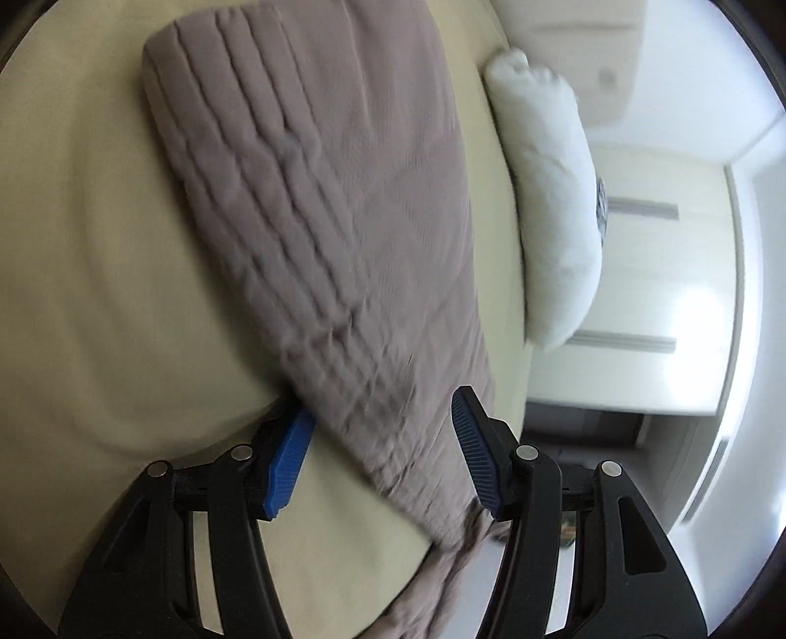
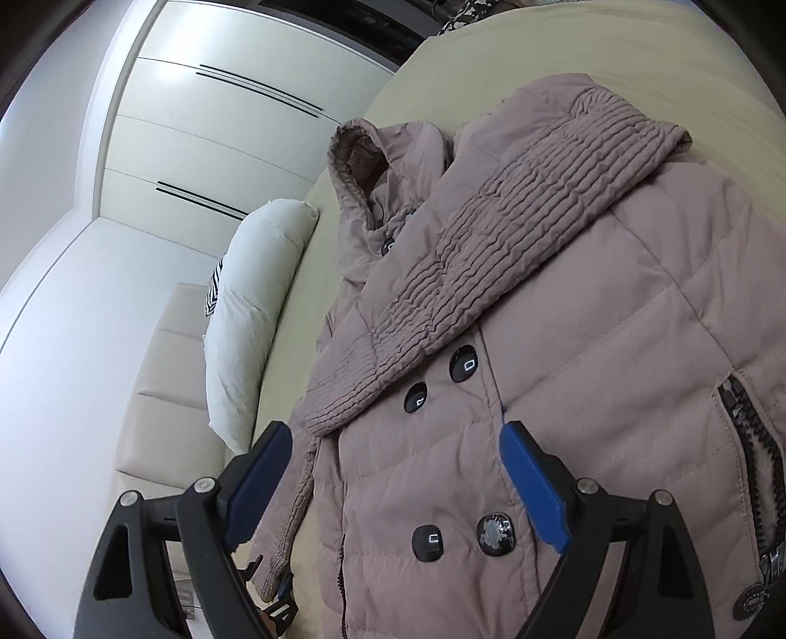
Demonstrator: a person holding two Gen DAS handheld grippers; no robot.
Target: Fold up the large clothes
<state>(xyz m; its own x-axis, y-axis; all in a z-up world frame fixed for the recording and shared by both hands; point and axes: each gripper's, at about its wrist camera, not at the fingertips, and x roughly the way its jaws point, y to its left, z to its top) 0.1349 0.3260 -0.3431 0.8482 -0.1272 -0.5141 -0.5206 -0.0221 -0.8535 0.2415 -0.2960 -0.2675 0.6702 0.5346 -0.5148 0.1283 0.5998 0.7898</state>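
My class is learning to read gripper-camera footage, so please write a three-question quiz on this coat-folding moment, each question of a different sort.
1. True or false: the ribbed sleeve lies folded across the front of the coat.
2. What lies beside the coat on the bed? A) white pillow B) blue towel C) red bag
3. Fill in: the right gripper hovers over the coat with its jaws ____.

Key: 1 true; 2 A; 3 open, holding nothing.
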